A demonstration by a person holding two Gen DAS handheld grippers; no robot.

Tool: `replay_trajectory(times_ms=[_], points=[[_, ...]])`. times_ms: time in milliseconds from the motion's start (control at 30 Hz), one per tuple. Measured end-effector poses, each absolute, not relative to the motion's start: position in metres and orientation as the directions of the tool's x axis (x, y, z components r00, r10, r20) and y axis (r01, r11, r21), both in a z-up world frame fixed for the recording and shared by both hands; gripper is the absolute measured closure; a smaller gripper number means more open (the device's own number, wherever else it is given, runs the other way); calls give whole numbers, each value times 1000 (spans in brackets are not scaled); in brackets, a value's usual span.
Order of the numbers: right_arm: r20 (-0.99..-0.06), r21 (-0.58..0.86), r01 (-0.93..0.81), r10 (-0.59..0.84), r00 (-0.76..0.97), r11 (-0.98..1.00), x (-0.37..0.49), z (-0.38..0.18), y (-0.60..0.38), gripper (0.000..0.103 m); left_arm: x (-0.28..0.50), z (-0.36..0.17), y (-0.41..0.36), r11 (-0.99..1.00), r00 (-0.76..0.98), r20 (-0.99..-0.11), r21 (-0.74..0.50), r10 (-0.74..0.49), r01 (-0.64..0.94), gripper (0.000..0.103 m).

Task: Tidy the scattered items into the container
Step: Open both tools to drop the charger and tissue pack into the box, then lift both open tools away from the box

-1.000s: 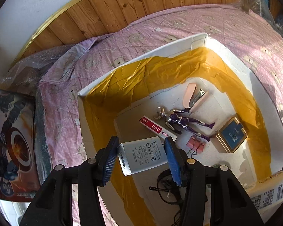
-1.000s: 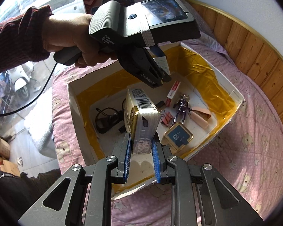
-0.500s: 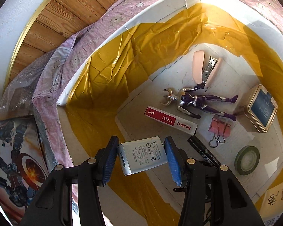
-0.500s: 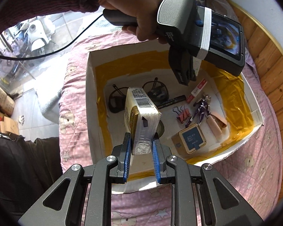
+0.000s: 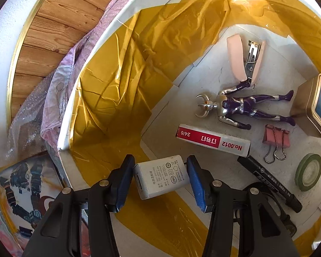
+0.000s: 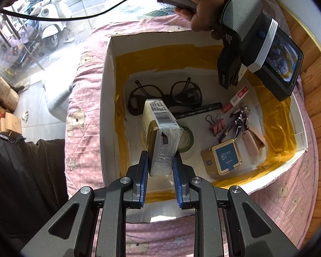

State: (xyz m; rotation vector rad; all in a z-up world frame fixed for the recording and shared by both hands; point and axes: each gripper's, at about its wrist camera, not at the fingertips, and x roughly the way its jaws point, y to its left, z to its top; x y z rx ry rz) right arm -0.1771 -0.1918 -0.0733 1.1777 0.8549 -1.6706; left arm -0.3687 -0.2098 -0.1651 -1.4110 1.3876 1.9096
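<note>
A white power adapter (image 5: 161,176) hangs between the jaws of the left gripper (image 5: 160,180) just above the floor of the white, yellow-taped box (image 5: 126,19) on a pink bear-print bed cover (image 6: 83,98); slivers of gap show on both sides of the adapter, so whether the pads are pressing it cannot be told. The right gripper (image 6: 160,167), its jaws clamped on the lower end of an upright tissue pack (image 6: 160,137), holds the pack over the near edge of the same box. Already lying inside are a purple-and-silver action figure (image 5: 241,107), a pink stapler (image 5: 244,60), a box of staples (image 5: 211,140), a pink binder clip (image 5: 276,139), a black marker (image 5: 269,181), a roll of green tape (image 5: 308,171), a gold tin (image 6: 222,158) and dark sunglasses (image 6: 167,96). The adapter looks rigid, light and smooth-sided, best taken across its flat faces; the film-wrapped tissue pack looks soft, light and slippery, likely to squash or tilt unless gripped near its middle.
</note>
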Motion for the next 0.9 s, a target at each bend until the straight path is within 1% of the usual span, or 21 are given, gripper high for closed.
replay_trajectory(times_ms=[67,100,133,200,433,900], points=[[-950,-36,929,-277,-146,-368,-178,-74,-191,74,-370,-165,-210,-420,-425,-875,484,-232,-768,51],[-950,-26,929,-280,-138,-370,-178,-74,-191,66,-371,-164,-210,-421,-424,-876,482,-229,-769,51],[-949,-24,926,-284,-140,-377,-178,-73,-190,60,-371,-163,-210,-422,-423,-878,478,-224,-770,48],[-948,-5,913,-290,-134,-407,-182,-72,-187,60,-372,-160,-211,-428,-426,-878,478,-218,-767,40],[-935,42,861,-325,-145,-506,-189,-60,-171,59,-377,-129,-218,-526,-383,-911,404,-155,-748,39],[-902,59,808,-378,-208,-586,-153,-28,-152,57,-342,-56,-241,-630,-409,-904,388,-121,-672,39]])
